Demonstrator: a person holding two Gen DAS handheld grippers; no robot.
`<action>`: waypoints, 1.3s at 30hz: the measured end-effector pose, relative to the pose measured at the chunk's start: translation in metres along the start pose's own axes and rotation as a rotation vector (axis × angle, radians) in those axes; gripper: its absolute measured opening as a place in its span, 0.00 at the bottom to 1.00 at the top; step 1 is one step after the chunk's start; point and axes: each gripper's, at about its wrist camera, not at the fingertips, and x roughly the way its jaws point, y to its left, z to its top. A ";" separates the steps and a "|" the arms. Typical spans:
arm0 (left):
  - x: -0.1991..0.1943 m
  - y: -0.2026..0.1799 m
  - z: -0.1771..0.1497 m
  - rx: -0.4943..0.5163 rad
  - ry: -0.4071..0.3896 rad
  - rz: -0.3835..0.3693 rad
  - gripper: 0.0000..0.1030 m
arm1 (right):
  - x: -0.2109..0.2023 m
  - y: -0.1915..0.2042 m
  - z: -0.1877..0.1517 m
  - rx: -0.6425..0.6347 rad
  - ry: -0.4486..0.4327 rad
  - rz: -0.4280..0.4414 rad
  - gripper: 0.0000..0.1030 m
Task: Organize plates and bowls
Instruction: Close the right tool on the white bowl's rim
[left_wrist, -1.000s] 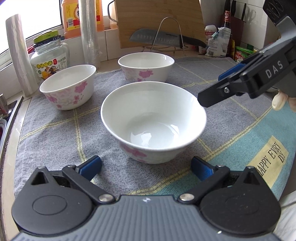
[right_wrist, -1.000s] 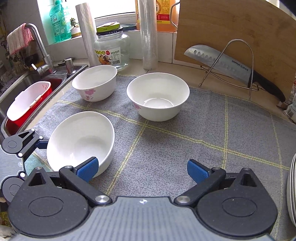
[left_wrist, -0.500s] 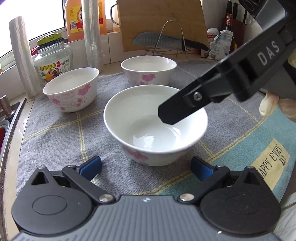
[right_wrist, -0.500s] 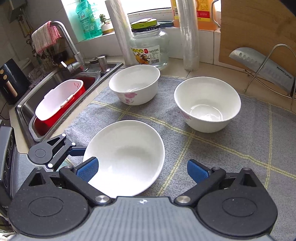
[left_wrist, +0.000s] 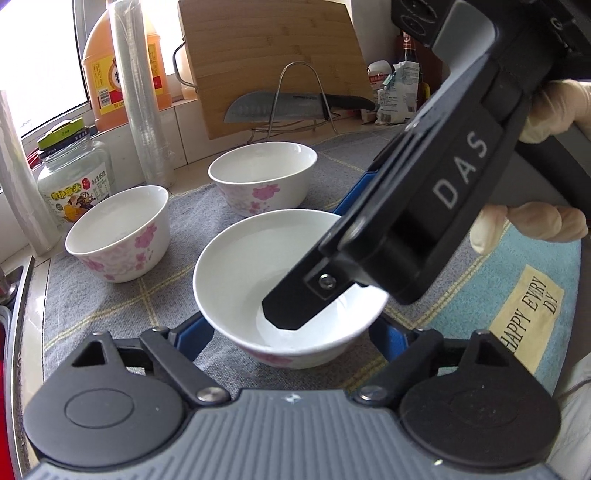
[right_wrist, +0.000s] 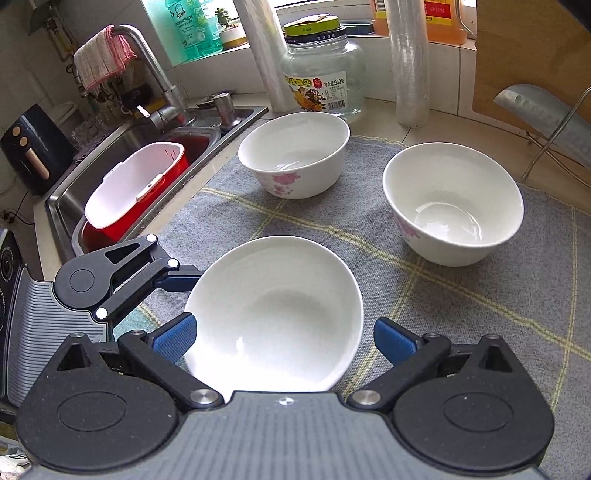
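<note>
White porcelain with pink blossom prints, the nearest bowl (left_wrist: 291, 284) sits upright on a grey checked cloth (left_wrist: 110, 306) spread over the worktop, closest to the camera in both wrist views. The left hand-held gripper (left_wrist: 291, 334) straddles it, one blue pad on each side of its wall, and its jaws are closing; whether the pads already press the porcelain cannot be told. The right hand-held gripper (right_wrist: 284, 338) reaches in from the other side with jaws spread wide, the bowl's rim lying between its blue pads without touching either. In the left wrist view one black finger of that gripper dips over the rim into the bowl, and a gloved hand (left_wrist: 532, 225) holds its handle.

Two more flowered bowls stand apart farther back on the cloth: one (right_wrist: 295, 155) nearer the sink (right_wrist: 147, 147), the other (right_wrist: 452, 203) before the wire rack carrying a knife (left_wrist: 295, 107). Behind them stand a glass jar (right_wrist: 325, 77), a roll of film (right_wrist: 410, 62) and a wooden cutting board (left_wrist: 273, 55).
</note>
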 end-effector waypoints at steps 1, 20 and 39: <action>0.000 0.000 0.000 0.008 0.002 0.000 0.86 | 0.001 0.000 0.000 0.000 0.004 0.005 1.00; 0.000 0.001 0.002 0.017 0.030 -0.015 0.86 | 0.002 0.000 0.009 0.001 -0.001 0.070 0.99; -0.011 0.000 0.009 0.047 0.078 -0.031 0.83 | -0.010 0.009 0.006 -0.025 0.001 0.052 0.92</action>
